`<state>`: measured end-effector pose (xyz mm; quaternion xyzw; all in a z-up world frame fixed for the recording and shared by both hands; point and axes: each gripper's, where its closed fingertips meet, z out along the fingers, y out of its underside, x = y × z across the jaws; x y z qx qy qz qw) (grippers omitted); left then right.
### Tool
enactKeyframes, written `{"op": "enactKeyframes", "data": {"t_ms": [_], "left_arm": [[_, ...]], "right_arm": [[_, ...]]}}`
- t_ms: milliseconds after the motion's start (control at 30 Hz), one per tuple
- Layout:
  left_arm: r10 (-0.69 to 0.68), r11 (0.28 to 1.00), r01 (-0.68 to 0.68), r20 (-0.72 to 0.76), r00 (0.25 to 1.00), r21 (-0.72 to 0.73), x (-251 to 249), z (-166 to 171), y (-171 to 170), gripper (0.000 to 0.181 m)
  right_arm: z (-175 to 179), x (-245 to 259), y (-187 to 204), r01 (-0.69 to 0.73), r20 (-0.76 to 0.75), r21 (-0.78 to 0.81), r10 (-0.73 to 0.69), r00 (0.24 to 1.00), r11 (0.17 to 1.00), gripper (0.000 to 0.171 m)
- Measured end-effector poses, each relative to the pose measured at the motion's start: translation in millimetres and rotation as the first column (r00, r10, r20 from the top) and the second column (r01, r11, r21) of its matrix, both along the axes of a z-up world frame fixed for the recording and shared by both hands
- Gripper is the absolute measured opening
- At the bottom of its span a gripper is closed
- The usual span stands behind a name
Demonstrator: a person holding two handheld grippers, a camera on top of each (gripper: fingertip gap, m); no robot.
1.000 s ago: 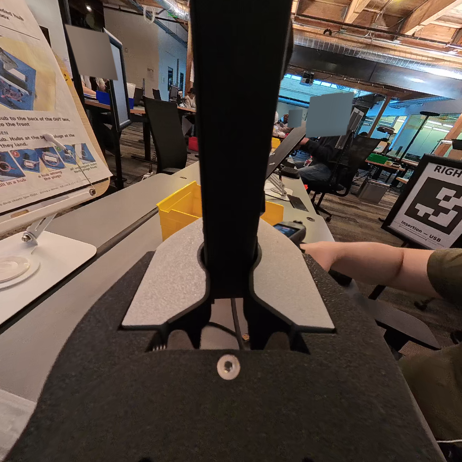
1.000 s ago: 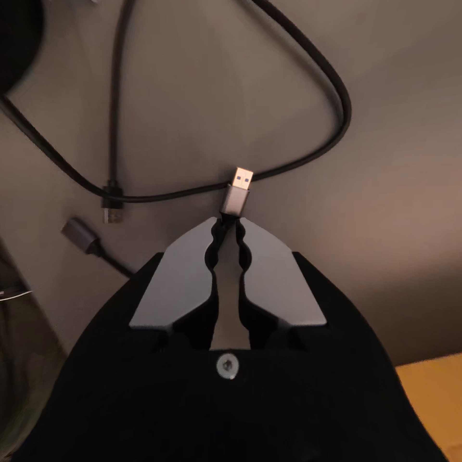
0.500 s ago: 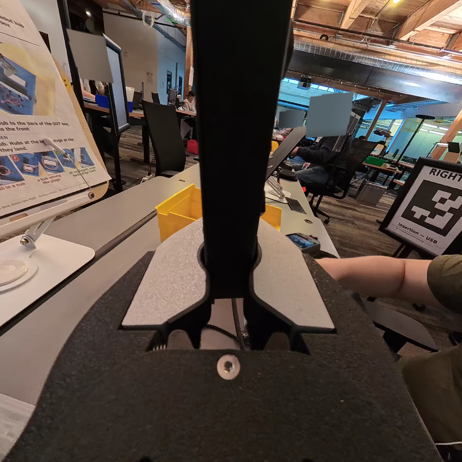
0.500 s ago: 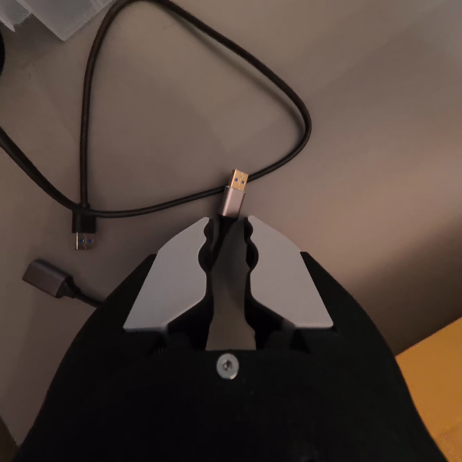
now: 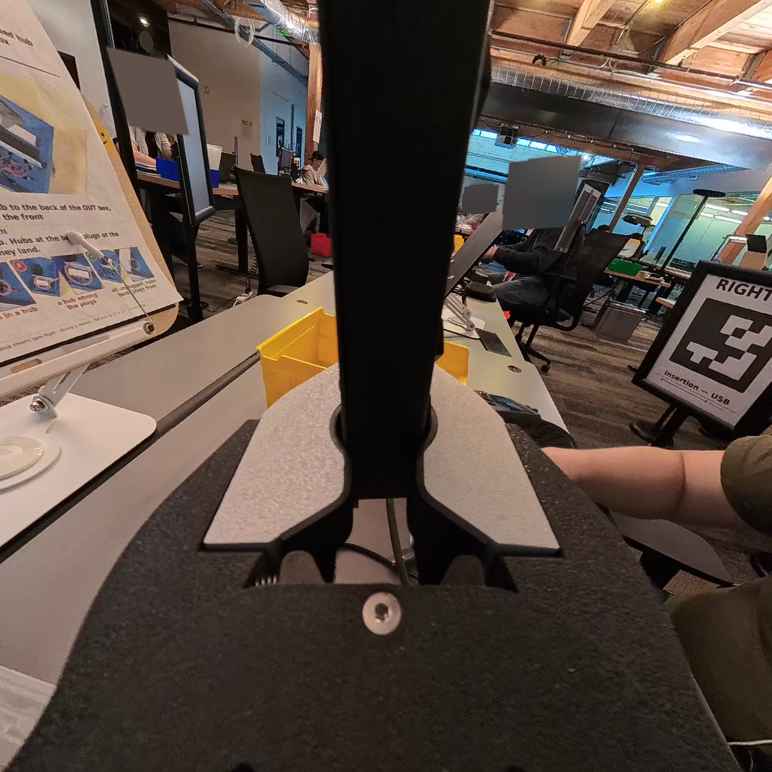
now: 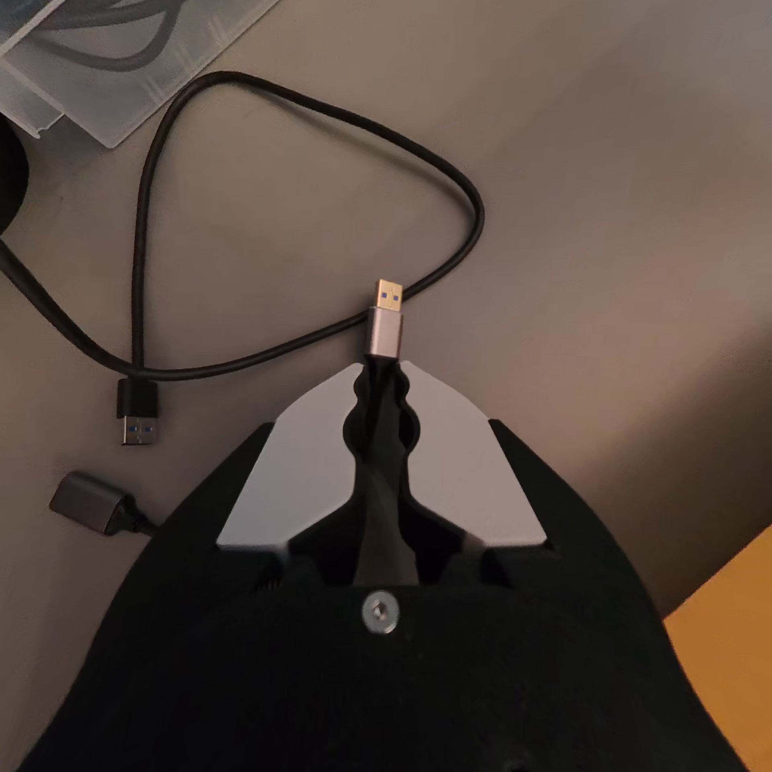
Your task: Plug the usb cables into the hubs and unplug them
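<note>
Left gripper [image 5: 384, 422]: jaws clamped on an upright black hub [image 5: 401, 209]. Right gripper [image 6: 382, 365]: jaws clamped on a cable just behind its grey plug [image 6: 386, 330], above the table [image 6: 585, 167].

Bright sharp left view, dim shadowed right view

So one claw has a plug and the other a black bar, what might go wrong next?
1. The right gripper pinches the cable just behind the grey plug, not the plug's shell, so the plug may tilt or slide back when pushed into a port.
2. The black cable lying on the table passes under the plug and could snag.
3. The hub in the left gripper blocks that camera's middle, hiding alignment.
</note>
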<state>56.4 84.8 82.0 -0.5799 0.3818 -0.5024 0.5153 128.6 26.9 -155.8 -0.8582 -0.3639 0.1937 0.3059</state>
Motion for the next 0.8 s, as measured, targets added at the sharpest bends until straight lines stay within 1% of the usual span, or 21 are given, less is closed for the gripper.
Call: {"op": "enactKeyframes", "data": {"t_ms": [67,167,233,300,367,433,467,533,600,800], "left_arm": [[0.001,1.0,-0.001,-0.002,1.0,0.001,0.2,-0.1,-0.1,0.026],[0.004,1.0,-0.004,-0.002,1.0,0.006,-0.2,0.7,-0.4,0.026],[0.006,1.0,-0.006,0.002,1.0,0.01,-1.3,2.1,-0.6,0.026],[0.011,1.0,-0.011,0.004,1.0,0.012,-3.0,3.3,-0.3,0.026],[0.017,1.0,-0.017,0.006,1.0,0.016,-5.0,4.3,0.5,0.026],[0.022,1.0,-0.022,0.007,1.0,0.017,-6.3,4.7,1.4,0.026],[0.022,1.0,-0.022,0.006,1.0,0.017,-6.4,4.5,1.5,0.026],[0.024,1.0,-0.024,0.003,1.0,0.017,-6.0,3.7,2.1,0.026],[0.022,1.0,-0.022,-0.003,1.0,0.016,-4.4,2.2,1.9,0.026],[0.032,0.999,-0.031,-0.049,0.998,0.036,1.3,-4.3,2.6,0.026]], "right_arm": [[0.1,-0.7,-0.3,-0.017,-0.001,0.034,0.017,1.0,0.999,0.011],[3.1,-7.9,-6.9,-0.084,-0.017,0.056,0.085,0.996,0.995,0.011],[18.3,-15.8,-10.4,-0.138,-0.071,0.12,0.147,0.987,0.983,0.01],[44.0,-20.5,-13.5,-0.177,-0.144,0.205,0.209,0.967,0.963,0.01],[78.2,-28.5,-30.0,-0.284,-0.249,0.332,0.374,0.893,0.899,0.009],[108.2,-29.3,-49.6,-0.358,-0.296,0.461,0.521,0.801,0.812,0.01],[120.3,-28.1,-56.8,-0.372,-0.309,0.507,0.567,0.764,0.778,0.009],[133.8,-23.6,-60.0,-0.371,-0.313,0.541,0.59,0.745,0.755,0.01],[141.0,-19.7,-60.0,-0.371,-0.295,0.567,0.601,0.742,0.736,0.009],[148.4,-17.3,-59.6,-0.381,-0.263,0.583,0.611,0.747,0.717,0.009]]}}
